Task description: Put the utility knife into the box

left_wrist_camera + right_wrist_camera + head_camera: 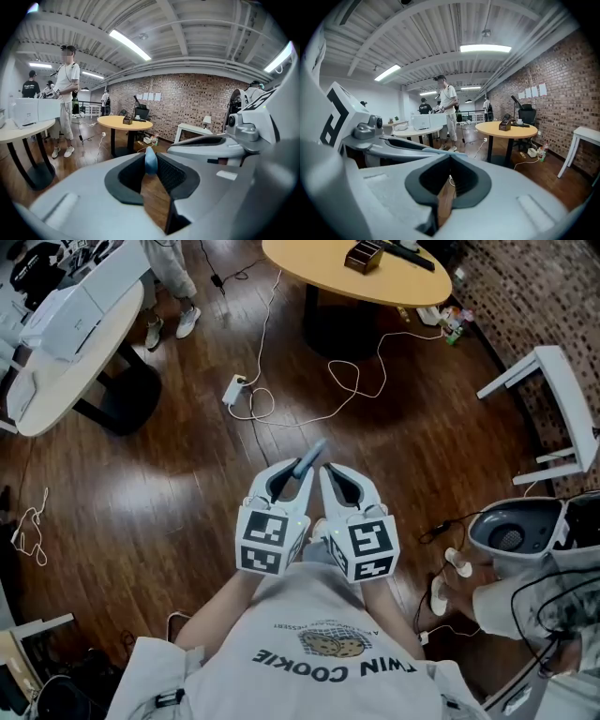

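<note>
Since your left gripper (301, 471) pinches the utility knife (312, 454) only at its jaw tips, right gripper (326, 471) pressed together empty, a jolt could drop it.

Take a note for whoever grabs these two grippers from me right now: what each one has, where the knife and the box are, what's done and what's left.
Left gripper: shut on the utility knife, whose blue-grey end pokes out past the jaws.
Right gripper: shut, with nothing between the jaws, held close beside the left one.
Both are in front of the person's body, above the wood floor.
Box: a small dark box-like thing sits on the round table ahead. Whether it is the target can't be told.
Done: the knife is in hand.
Left: carry it to the box and put it in.
</note>
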The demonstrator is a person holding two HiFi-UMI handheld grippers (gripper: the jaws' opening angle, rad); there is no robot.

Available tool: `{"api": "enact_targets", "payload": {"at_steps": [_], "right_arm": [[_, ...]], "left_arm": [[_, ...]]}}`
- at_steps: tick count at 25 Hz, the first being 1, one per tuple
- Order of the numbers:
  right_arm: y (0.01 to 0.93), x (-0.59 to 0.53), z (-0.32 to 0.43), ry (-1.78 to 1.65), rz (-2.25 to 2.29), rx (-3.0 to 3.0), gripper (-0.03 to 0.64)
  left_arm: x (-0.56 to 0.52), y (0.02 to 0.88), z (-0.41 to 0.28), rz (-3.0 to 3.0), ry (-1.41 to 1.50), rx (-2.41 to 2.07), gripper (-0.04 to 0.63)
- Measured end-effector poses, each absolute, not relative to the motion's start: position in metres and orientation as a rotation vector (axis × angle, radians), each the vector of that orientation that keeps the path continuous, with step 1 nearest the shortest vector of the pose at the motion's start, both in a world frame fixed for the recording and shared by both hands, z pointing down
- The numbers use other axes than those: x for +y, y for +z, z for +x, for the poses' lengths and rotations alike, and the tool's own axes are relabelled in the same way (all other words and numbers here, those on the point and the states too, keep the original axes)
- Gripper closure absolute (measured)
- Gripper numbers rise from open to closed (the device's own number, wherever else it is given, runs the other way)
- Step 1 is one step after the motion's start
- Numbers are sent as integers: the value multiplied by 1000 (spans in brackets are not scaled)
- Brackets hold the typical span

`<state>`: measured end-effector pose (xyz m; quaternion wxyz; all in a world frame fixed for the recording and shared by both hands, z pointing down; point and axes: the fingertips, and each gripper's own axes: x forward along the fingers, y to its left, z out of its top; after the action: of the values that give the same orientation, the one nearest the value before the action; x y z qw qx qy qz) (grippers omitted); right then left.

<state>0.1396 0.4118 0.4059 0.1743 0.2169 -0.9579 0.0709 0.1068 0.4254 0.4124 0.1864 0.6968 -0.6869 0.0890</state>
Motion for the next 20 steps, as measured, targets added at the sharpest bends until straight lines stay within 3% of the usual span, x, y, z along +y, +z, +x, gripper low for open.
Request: {"api": "enact_targets", "payload": {"at_steps": [20], "right_arm": [[417, 227, 140, 229, 454, -2743, 615]], "left_arm": [[236, 415, 107, 1880, 310, -2044, 520]]}}
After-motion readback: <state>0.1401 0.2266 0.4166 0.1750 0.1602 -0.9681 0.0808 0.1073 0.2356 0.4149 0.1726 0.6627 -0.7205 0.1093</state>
